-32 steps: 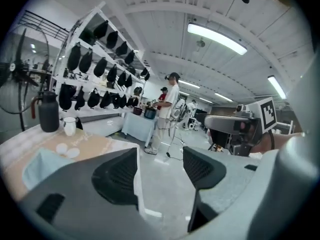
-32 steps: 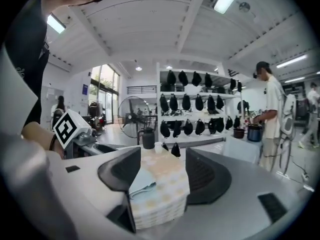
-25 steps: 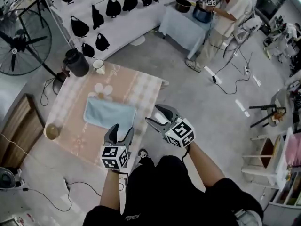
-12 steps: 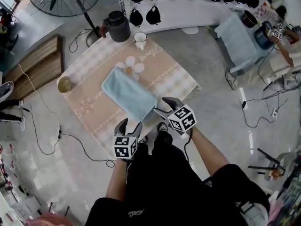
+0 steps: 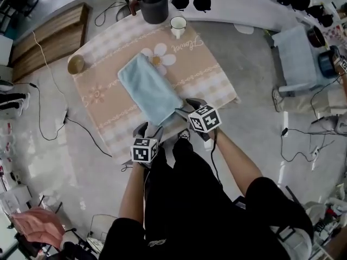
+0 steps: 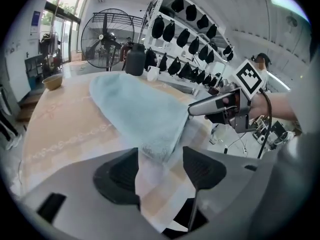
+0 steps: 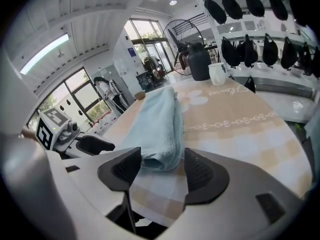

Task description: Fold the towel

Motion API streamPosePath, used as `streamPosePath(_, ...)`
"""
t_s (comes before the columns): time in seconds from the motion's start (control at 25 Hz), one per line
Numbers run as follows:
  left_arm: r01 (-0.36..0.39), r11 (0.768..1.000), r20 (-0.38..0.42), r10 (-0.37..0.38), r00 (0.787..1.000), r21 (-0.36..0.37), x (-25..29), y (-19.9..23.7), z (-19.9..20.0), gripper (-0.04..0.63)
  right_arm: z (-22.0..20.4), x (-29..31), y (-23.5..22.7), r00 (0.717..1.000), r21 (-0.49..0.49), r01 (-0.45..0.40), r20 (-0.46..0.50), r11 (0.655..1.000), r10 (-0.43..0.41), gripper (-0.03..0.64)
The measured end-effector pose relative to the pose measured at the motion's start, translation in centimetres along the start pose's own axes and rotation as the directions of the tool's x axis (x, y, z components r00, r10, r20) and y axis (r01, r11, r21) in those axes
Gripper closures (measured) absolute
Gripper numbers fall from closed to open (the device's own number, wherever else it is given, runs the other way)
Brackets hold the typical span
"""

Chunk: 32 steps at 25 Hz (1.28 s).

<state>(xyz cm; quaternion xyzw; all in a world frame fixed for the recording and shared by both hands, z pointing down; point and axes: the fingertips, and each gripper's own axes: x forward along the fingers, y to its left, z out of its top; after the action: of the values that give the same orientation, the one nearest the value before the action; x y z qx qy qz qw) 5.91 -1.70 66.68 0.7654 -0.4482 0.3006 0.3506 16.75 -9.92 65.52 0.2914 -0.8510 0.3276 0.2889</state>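
Two grippers: left gripper [image 5: 149, 129] and right gripper [image 5: 184, 108] had jaws spread.
Towel [image 5: 149, 88]: lay on the tablecloth [image 5: 206, 77], near corners between those jaws.
Grip: both corners probably needed pinching together, evenly, before lifting.

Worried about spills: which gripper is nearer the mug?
Right. The right gripper is at the towel's near corner, across the table from the mug; the left gripper sits farther back.
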Motion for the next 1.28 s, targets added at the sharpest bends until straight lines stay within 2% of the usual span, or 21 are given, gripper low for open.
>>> streamPosePath(0.16, -0.010, 0.998, -0.007, 0.009, 1.000, -0.061, 1.4, 0.1, -0.6, 0.327, -0.6, 1.9, -0.9, 0.999, -0.005, -0.007, -0.052, 1.000, 0.006, 0.359)
streamPosePath(0.28, -0.025, 0.997, -0.009, 0.025, 1.000, -0.072, 1.9, 0.4, -0.3, 0.328, -1.3, 2.8, -0.9, 0.996, -0.022, -0.026, -0.090, 0.999, 0.024, 0.359)
streamPosePath(0.48, -0.021, 0.993, -0.003, 0.021, 1.000, -0.115, 2.2, 0.7, 0.0, 0.336, -0.7, 1.7, -0.2, 0.994, -0.006, -0.097, -0.042, 0.995, 0.097, 0.359)
streamPosePath(0.64, -0.025, 0.992, -0.020, 0.023, 1.000, -0.123, 2.8, 0.6, -0.2, 0.342, -0.3, 1.5, -1.2, 0.995, 0.022, -0.092, -0.030, 0.996, 0.093, 0.359)
streamPosePath(0.72, -0.027, 0.993, -0.033, 0.023, 0.999, -0.117, 3.1, 0.5, -0.4, 0.358, -0.5, 2.2, -1.2, 0.994, 0.000, -0.091, -0.064, 0.996, 0.090, 0.359)
streamPosePath(0.84, -0.017, 0.992, -0.032, 0.013, 0.999, -0.123, 3.0, 0.6, -0.5, 0.416, -1.3, 3.5, -0.8, 0.988, -0.061, -0.092, -0.133, 0.994, 0.083, 0.363)
streamPosePath(1.0, -0.018, 0.996, -0.043, 0.014, 0.999, -0.092, 2.6, 0.8, -0.8, 0.491, -2.5, 3.5, 0.0, 0.982, -0.086, -0.128, -0.151, 0.988, 0.115, 0.443)
streamPosePath(1.12, -0.024, 0.997, -0.052, 0.020, 0.998, -0.068, 2.3, 0.9, -1.3, 0.508, -3.4, 3.1, 0.8, 0.978, -0.117, -0.150, -0.161, 0.982, 0.130, 0.489)
streamPosePath(1.28, -0.030, 0.996, -0.054, 0.026, 0.998, -0.080, 1.1, 0.9, -2.3, 0.515, -4.5, 2.0, 2.8, 0.972, -0.103, -0.189, -0.162, 0.977, 0.171, 0.543)
